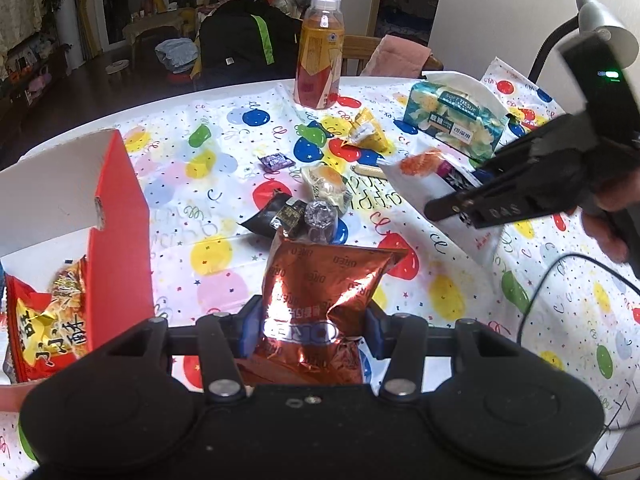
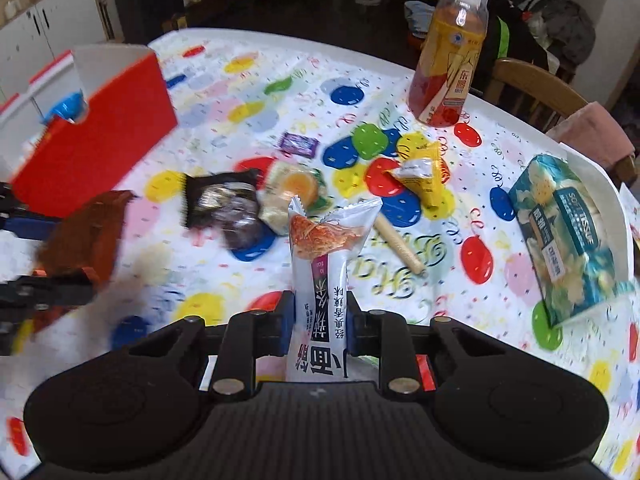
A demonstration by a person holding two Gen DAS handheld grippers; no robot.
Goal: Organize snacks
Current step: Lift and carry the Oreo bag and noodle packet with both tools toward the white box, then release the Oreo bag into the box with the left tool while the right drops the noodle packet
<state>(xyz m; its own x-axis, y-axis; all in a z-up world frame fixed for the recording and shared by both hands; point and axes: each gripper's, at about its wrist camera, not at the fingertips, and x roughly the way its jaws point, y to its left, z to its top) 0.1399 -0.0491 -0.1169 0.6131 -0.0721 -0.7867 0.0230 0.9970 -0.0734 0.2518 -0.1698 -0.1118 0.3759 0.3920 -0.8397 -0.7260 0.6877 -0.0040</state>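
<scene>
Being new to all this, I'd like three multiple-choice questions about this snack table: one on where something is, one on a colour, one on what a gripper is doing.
1. Where does the drink bottle stand?
A. Inside the box
B. On the table's far side, near a wooden chair
C. On the tissue pack

2. What colour is the outside of the open box?
A. Red
B. Green
C. Black

3. What is the left gripper doing?
A. Open and empty
B. Shut on a coppery Oreo bag
C. Shut on the bottle

Answers: 1 B, it stands upright at the far edge by the chair; 2 A, its outer walls are red; 3 B, the bag is pinched between the blue pads.
</scene>
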